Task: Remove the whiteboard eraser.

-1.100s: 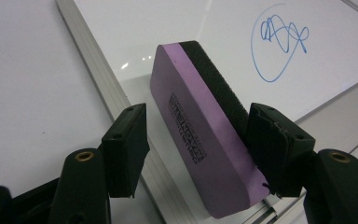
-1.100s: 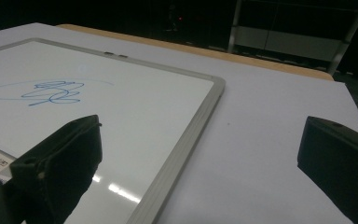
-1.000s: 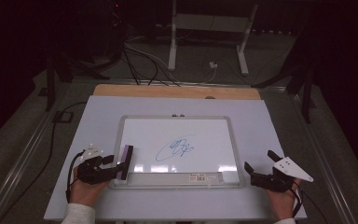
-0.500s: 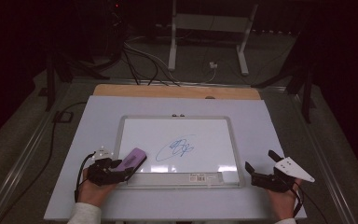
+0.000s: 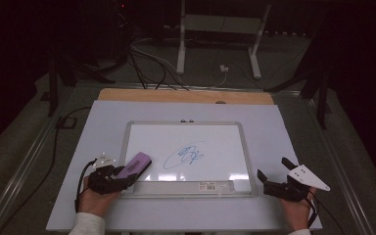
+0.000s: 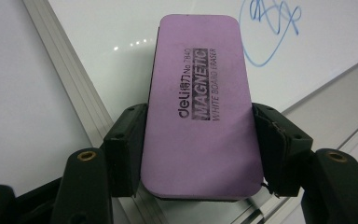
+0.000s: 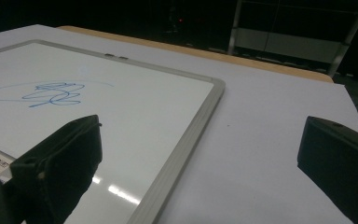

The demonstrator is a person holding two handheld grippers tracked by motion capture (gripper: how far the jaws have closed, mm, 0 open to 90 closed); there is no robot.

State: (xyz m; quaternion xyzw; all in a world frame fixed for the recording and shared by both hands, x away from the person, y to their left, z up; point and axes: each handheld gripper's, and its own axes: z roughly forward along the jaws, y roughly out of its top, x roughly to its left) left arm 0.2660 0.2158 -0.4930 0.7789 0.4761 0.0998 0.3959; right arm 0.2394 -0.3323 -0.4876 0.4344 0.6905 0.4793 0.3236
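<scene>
Your left gripper (image 6: pixel 200 154) is clamping the purple eraser (image 6: pixel 200 107), its jaws just closing, apparently resting at the whiteboard's (image 5: pixel 215 142) near-left corner; your right gripper (image 5: pixel 276 183) is gaping wide, holding nothing.

Eraser (image 6: pixel 200 107) underside hidden; label (image 5: pixel 210 186) print too small to read.

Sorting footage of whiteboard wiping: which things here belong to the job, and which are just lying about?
In the job:
eraser, gripped by left claw
scribble
whiteboard

Lying about:
cables
metal stand
right claw, open and idle
</scene>
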